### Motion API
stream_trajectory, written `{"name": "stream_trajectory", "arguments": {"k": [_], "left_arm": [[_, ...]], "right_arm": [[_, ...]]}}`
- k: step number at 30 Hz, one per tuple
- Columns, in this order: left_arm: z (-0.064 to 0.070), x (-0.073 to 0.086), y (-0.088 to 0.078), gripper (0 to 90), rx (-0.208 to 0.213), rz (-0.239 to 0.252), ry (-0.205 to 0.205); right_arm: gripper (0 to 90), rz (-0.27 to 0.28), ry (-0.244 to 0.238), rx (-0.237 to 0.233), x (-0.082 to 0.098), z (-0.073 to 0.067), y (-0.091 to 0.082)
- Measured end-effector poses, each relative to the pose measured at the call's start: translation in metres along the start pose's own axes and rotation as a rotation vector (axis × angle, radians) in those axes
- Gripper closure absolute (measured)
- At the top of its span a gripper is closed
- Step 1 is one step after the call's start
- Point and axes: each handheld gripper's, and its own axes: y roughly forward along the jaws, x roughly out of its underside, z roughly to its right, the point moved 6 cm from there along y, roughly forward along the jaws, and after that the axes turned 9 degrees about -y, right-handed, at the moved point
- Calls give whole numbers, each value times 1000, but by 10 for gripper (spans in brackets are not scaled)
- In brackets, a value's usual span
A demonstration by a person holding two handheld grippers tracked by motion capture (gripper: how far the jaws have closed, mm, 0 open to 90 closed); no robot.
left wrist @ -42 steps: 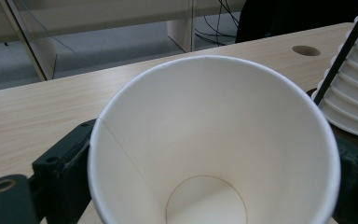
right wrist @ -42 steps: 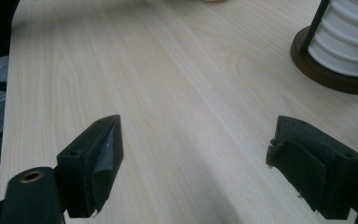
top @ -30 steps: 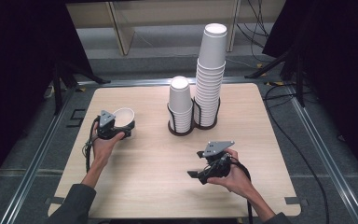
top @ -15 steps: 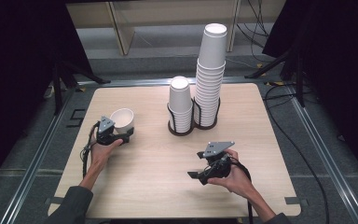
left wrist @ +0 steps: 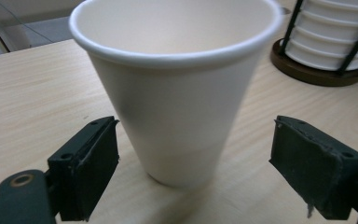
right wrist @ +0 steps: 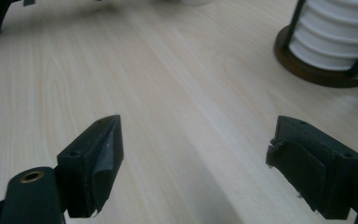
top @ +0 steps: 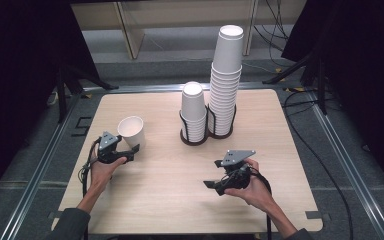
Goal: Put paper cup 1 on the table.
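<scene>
Right gripper [right wrist: 195, 161], nearest the person, hangs released and empty over the pale wooden table [right wrist: 135, 70]. Left gripper [left wrist: 193, 158] is likewise unclenched, its jaws either side of the upright white paper cup [left wrist: 177, 93] at the table's left, touching neither wall. For a sound grasp, centre the cup, close gently low down; beyond, the two stacked columns of white paper cups [top: 225, 85] wait in their dark wire holder [top: 196, 141].

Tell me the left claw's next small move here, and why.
Probably draw the left claw straight back off the paper cup: the cup stands upright on the table, and both jaws are open with a gap on each side.
</scene>
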Motion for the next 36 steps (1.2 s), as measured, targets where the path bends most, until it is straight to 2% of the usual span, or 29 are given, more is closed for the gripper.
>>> {"name": "stream_trajectory", "arguments": {"k": [1, 3, 5, 6, 8, 9, 11, 13, 14, 15, 16, 17, 18, 19, 20, 23, 25, 26, 28, 29, 30, 31, 32, 33, 34, 36], "left_arm": [[4, 1, -4, 145, -5, -4, -2], [11, 0, -14, 145, -10, 19, 6], [18, -1, -26, 145, -11, 19, -1], [22, -1, -31, 145, -9, 34, -7], [29, -1, -44, 145, -23, 35, -14], [33, -1, -50, 145, -13, 49, -22], [41, -1, -59, 145, 8, 57, -12], [50, 0, -66, 145, 23, 67, 7], [54, 2, -69, 145, 33, 68, 6], [58, 3, -73, 146, 37, 64, 9], [63, 5, -75, 145, 43, 71, 7], [65, 6, -76, 145, 49, 73, 5], [68, 8, -79, 146, 49, 63, 3], [71, 9, -79, 146, 65, 75, 1], [73, 11, -82, 146, 59, 66, -1], [79, 14, -84, 145, 76, 78, -6], [83, 16, -88, 145, 74, 65, -13], [85, 17, -89, 145, 81, 69, -9], [90, 20, -89, 145, 89, 72, -6], [92, 21, -88, 145, 100, 74, -1], [92, 22, -89, 145, 90, 55, 21], [92, 23, -87, 145, 90, 57, 20], [92, 24, -87, 145, 92, 49, 18], [93, 24, -85, 145, 100, 55, 14], [93, 25, -85, 145, 91, 48, 13], [93, 26, -85, 145, 91, 36, 16]], "right_arm": [[176, 7, 4, 14, -1, 2, -1], [176, 20, 18, 40, -1, 7, -5], [176, 38, 44, 58, -2, 11, -8], [176, 39, 58, 80, -2, 14, -12], [173, 58, 84, 94, -2, 19, -16], [173, 77, 108, 90, -2, 21, -18], [173, 101, 138, 92, -3, 24, -22], [173, 88, 152, 123, -3, 28, -26], [173, 92, 141, 145, -3, 31, -29], [173, 100, 152, 151, -4, 33, -31], [173, 99, 189, 156, -5, 32, -33], [173, 121, 165, 174, -6, 37, -35], [173, 121, 173, 186, -6, 39, -37], [174, 124, 179, 205, -7, 42, -41], [174, 144, 188, 204, -8, 44, -42], [172, 153, 208, 217, -8, 50, -49], [170, 165, 213, 245, -8, 56, -55], [170, 162, 206, 262, -7, 59, -58], [170, 175, 230, 275, -7, 63, -63], [170, 186, 222, 282, -8, 66, -66], [170, 185, 236, 286, -8, 69, -68], [170, 175, 223, 312, -7, 73, -71], [170, 174, 236, 313, -7, 74, -73], [169, 185, 225, 313, -8, 77, -74], [168, 196, 242, 314, -10, 78, -76], [163, 198, 233, 329, -12, 82, -80]]}}
